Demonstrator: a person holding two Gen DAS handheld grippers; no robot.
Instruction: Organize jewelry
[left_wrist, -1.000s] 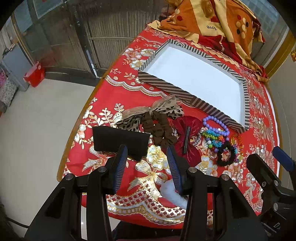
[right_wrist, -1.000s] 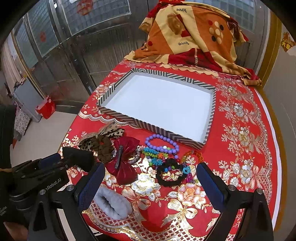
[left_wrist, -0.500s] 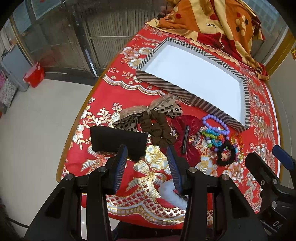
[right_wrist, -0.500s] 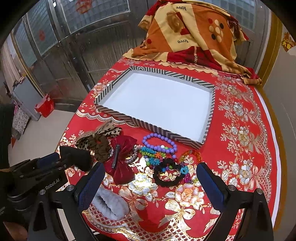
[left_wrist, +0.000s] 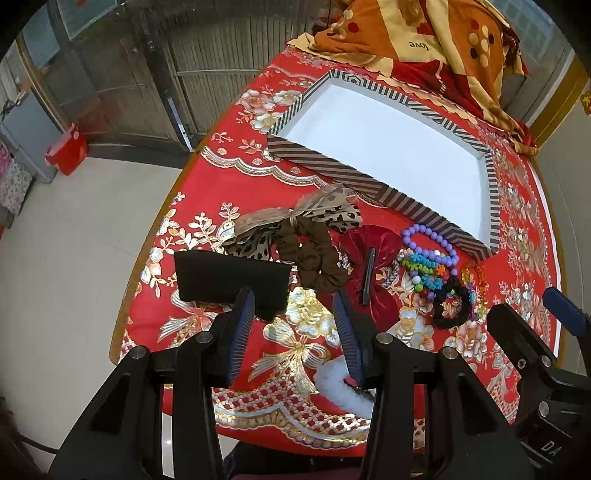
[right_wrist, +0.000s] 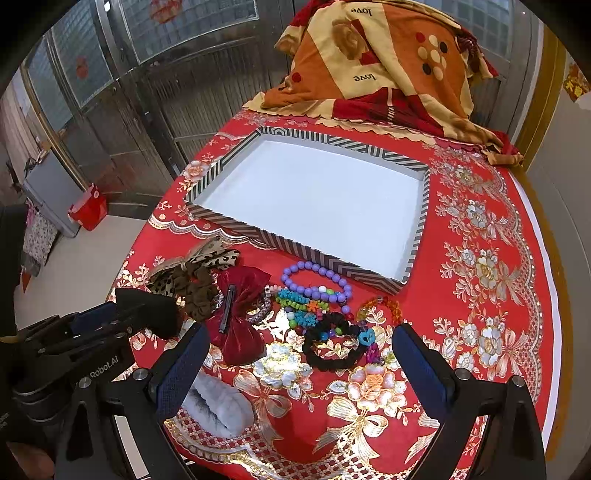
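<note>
Jewelry lies heaped at six o'clock of the empty tray, untouched, while we hold left gripper and right gripper above it, jaws apart and empty; sorting seems unstarted, so next we need a first pick.

Each gripper, the left gripper and the right gripper, is built of matte black angular frames studded with round silver screws, tipped with ribbed dark-blue finger pads, and white lettering reading "Robot.AI" is printed on the left one's body.
</note>
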